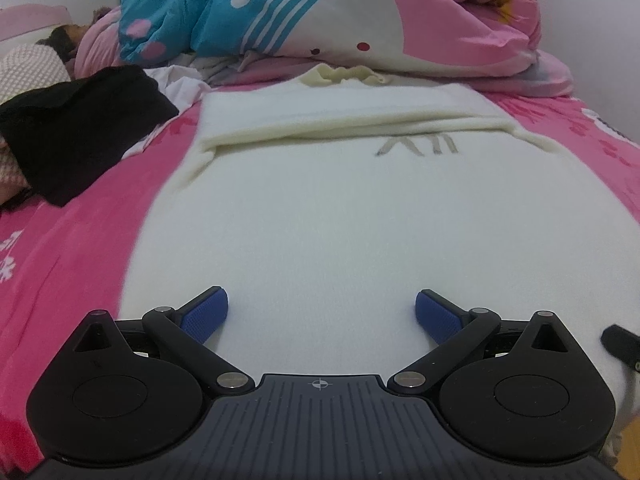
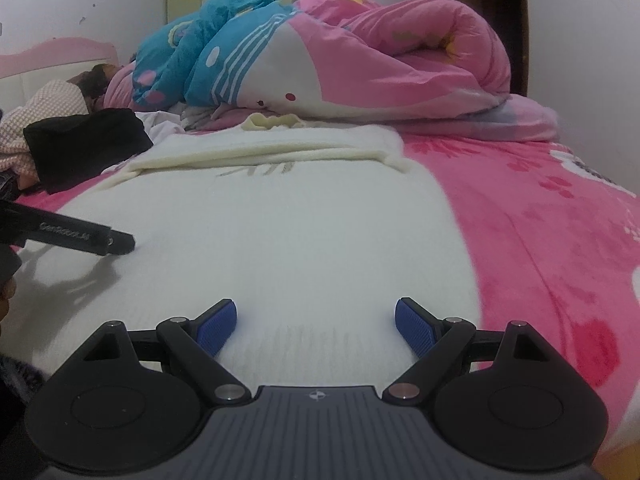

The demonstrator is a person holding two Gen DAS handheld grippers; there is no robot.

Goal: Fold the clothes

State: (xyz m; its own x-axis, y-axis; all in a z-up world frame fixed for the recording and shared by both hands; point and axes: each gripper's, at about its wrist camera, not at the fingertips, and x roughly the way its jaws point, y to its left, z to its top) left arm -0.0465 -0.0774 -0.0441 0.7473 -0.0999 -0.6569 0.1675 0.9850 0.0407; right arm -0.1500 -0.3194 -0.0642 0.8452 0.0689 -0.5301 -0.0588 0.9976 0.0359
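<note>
Your left gripper [image 1: 322,312] hangs over the near part of the cream sweater [image 1: 340,216], jaws spread wide, blue pads [image 1: 206,314] clear of each other with nothing pinched between them. Your right gripper [image 2: 316,322] shows the same — jaws wide apart, only bare knit below the gap. The sweater lies flat on the pink bedspread [image 2: 540,220], filling the centre of both views; its sleeves are folded across the chest toward 12 o'clock, a grey mark [image 1: 416,146] just below the fold. In the right wrist view one black finger of your left gripper reaches in at 9 o'clock, low over the knit; whether it touches cannot be told. A black garment [image 1: 80,128] lies at 10 o'clock, just beside the sweater's edge. A pink-and-blue quilt [image 1: 360,16] is heaped at 12 o'clock, beyond the collar [image 1: 348,74].
</note>
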